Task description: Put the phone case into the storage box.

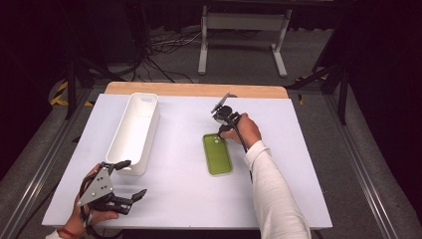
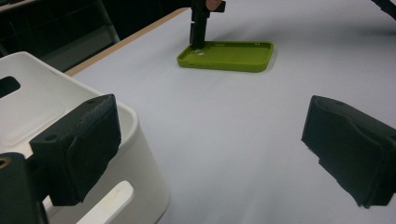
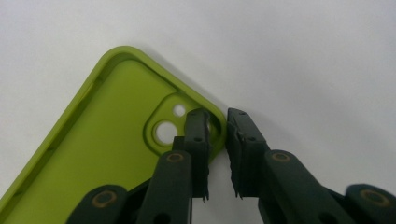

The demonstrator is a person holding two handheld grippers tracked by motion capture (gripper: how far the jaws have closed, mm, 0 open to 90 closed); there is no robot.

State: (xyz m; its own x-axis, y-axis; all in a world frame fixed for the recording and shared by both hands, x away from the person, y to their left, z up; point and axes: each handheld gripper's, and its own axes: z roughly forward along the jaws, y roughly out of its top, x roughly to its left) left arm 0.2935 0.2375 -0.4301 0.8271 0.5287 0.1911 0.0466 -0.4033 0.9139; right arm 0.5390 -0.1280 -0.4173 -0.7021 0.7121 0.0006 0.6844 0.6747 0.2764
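Table (image 1: 308, 164) first, white and broad, with a long white bin (image 1: 134, 132) standing on its left half and a green phone case (image 1: 217, 153) lying open side up near the middle, well apart from the bin. Down at the near left corner the left gripper (image 1: 127, 179) hovers just beside the bin's near end, its jaws spread wide with nothing between them. The right gripper (image 3: 218, 128) is tipped down over the case's far end — one jaw inside the case by the camera cutout, the other outside on the table, the corner wall standing between them. They are drawn close but a sliver of gap shows, so I'd say they are about to pinch the wall rather than clamped on it. The case looks thin, light and rubbery; I'd expect it to flex and sag when lifted by one corner, though it should not crack. Its matte skin ought to give the pads decent purchase. The wall is the only thing to grab on a case lying flat — a hold nearer the middle of a long side would likely droop less.
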